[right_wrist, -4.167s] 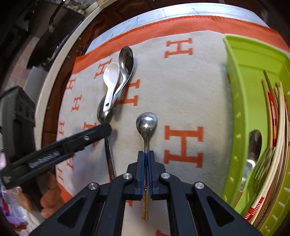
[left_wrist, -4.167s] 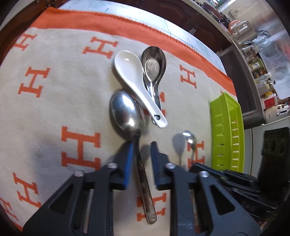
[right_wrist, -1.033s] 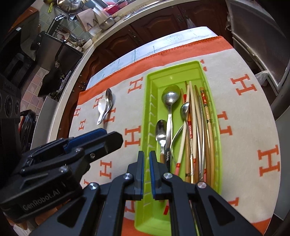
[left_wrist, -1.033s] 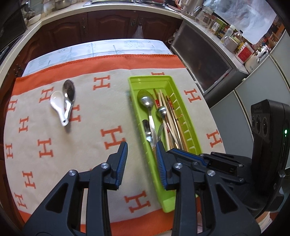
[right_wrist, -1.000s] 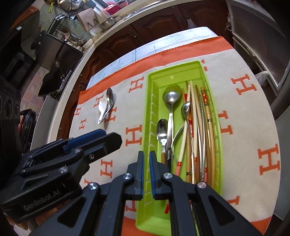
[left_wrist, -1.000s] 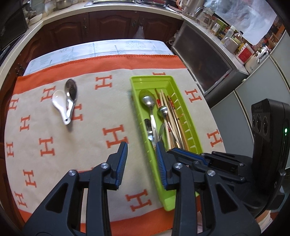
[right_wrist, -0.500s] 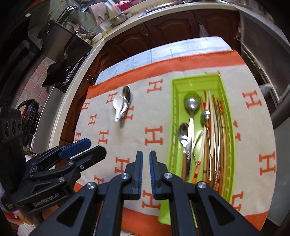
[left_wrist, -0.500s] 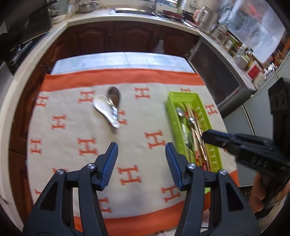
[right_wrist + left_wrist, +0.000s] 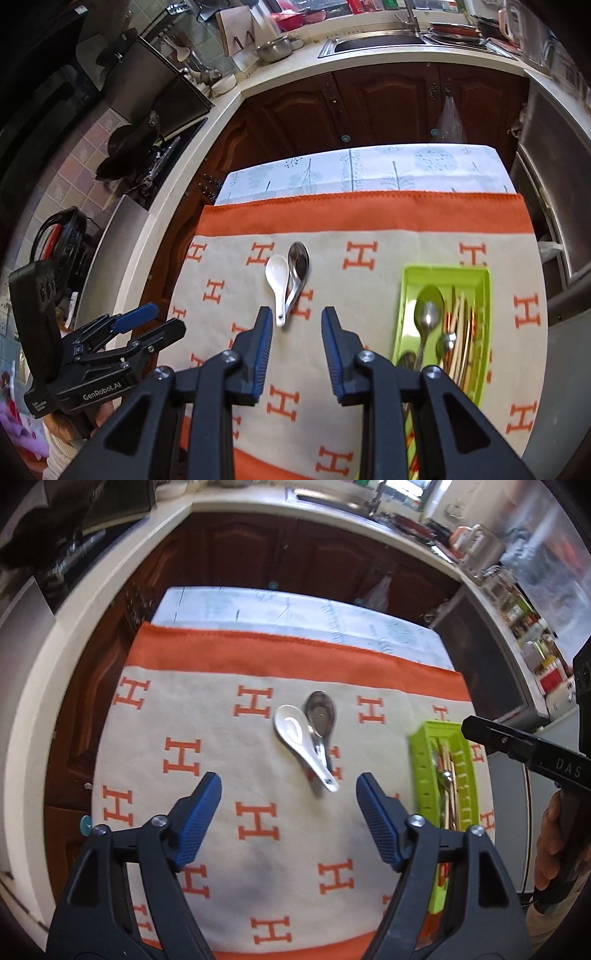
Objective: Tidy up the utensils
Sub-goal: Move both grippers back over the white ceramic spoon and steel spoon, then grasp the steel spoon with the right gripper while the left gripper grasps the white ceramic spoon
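A white ceramic spoon (image 9: pixel 301 744) lies across a steel spoon (image 9: pixel 320 716) on the H-patterned cloth (image 9: pixel 221 775); both also show in the right wrist view, white spoon (image 9: pixel 279 284) and steel spoon (image 9: pixel 298 266). A green tray (image 9: pixel 408 291) at the right holds spoons, a fork and chopsticks; it also shows in the left wrist view (image 9: pixel 421 764). My left gripper (image 9: pixel 288 801) is wide open and empty, high above the cloth. My right gripper (image 9: pixel 296 334) is open and empty, just short of the two spoons.
The cloth's orange border (image 9: pixel 362 214) and a pale floral table cover (image 9: pixel 369 170) lie at the far side. Dark wood cabinets (image 9: pixel 369 103) and a white counter (image 9: pixel 258 74) with a sink stand beyond. An appliance (image 9: pixel 480 657) stands right of the table.
Both grippers have pulled back and risen from the tray after leaving their spoons there. Both jaws have opened wider. The views have swung left toward the two spoons on the cloth.
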